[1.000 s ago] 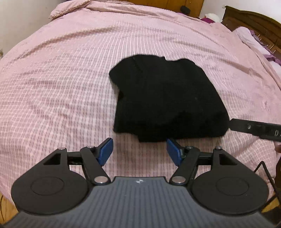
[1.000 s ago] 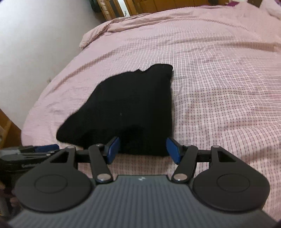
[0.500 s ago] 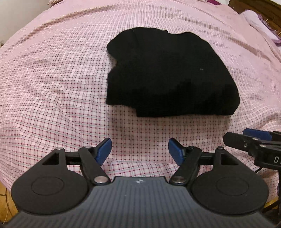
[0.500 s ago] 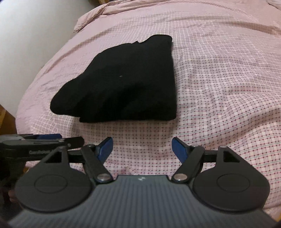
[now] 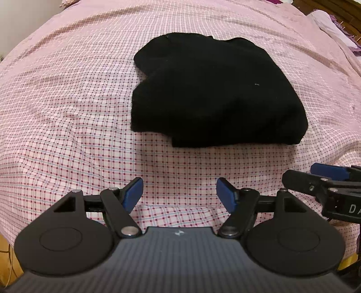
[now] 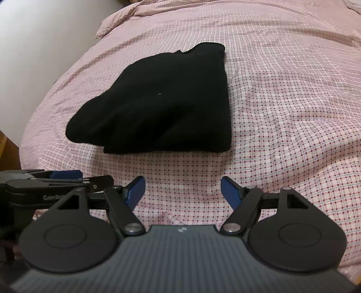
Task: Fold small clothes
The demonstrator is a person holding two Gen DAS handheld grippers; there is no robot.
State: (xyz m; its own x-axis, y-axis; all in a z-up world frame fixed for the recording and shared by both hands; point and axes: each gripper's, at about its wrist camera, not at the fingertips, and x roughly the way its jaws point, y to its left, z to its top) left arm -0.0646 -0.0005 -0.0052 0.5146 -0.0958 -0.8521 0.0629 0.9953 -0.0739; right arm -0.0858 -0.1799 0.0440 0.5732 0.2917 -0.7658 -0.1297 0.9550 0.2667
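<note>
A black garment lies folded in a thick rectangular bundle on the pink checked bedspread; it also shows in the right wrist view. My left gripper is open and empty, a short way back from the garment's near edge. My right gripper is open and empty, also behind the near edge. Each gripper shows in the other's view: the right gripper at the right edge, the left gripper at the left edge.
A white wall runs along the bed's left side. A dark wooden headboard and white and purple bedding lie at the far right. The bed's near edge drops off below the grippers.
Both grippers have drawn back from the garment's near edge toward the bed's front and tilted downward. The garment has stayed folded in place. Both grippers stayed open.
</note>
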